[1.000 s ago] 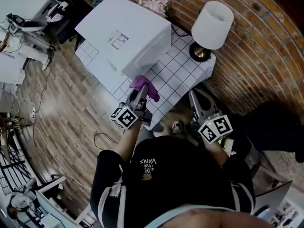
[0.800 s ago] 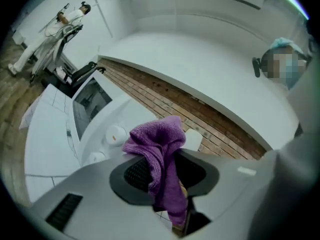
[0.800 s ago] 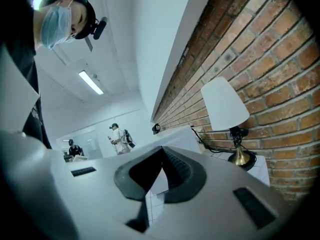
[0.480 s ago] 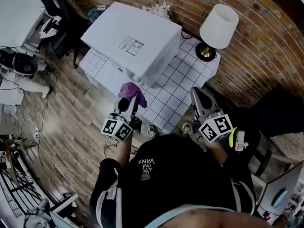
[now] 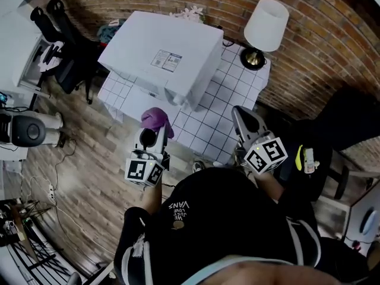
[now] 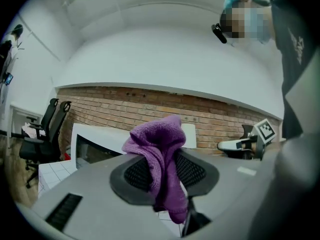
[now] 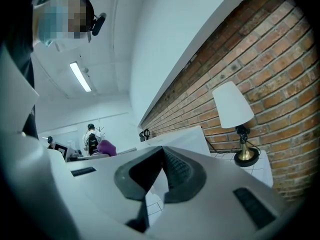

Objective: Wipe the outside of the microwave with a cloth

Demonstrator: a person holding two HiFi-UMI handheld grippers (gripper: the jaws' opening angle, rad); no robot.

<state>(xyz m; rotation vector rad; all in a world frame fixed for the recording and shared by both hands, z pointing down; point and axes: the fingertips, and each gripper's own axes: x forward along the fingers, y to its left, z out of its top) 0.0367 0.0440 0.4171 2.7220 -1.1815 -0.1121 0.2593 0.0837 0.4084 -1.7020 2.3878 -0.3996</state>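
Left gripper (image 6: 161, 160) jaws clamp a purple cloth (image 6: 156, 136); right gripper (image 7: 163, 156) jaws are closed, empty. Only the head view shows the microwave's (image 5: 155, 37) unreadable label (image 5: 166, 59) and the shirt (image 5: 231, 224) print "VANS".

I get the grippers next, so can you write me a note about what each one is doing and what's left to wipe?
Left gripper: shut on the purple cloth, held off the microwave, near its front.
Right gripper: shut, empty, by the edge of the tiled table.
Done: can't tell how much is wiped.
Left: put the cloth against the microwave's outside and wipe.
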